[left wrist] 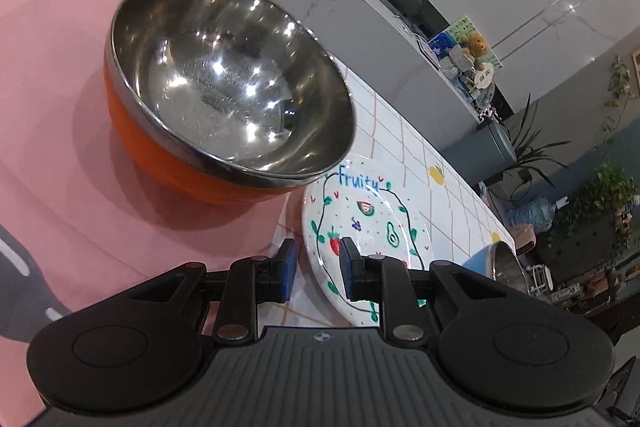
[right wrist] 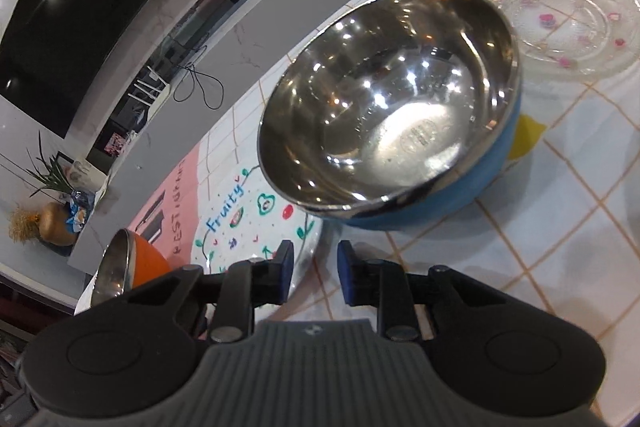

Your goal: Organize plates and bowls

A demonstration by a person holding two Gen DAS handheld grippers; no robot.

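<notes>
Left claw (left wrist: 318,269): pads slightly apart, nothing clamped, rim of fruit plate (left wrist: 372,227) seen in gap below; whether touching, cannot tell. Orange bowl (left wrist: 224,87) upright on pink part of tabletop (left wrist: 60,107), steel inside, just beside fruit plate, rim overlapping plate in view.

Right claw (right wrist: 314,267): pads slightly apart, nothing between. Blue bowl (right wrist: 392,107) upright ahead, next to fruit plate. Clear glass plate (right wrist: 572,15) flat beyond blue bowl, close by.
</notes>
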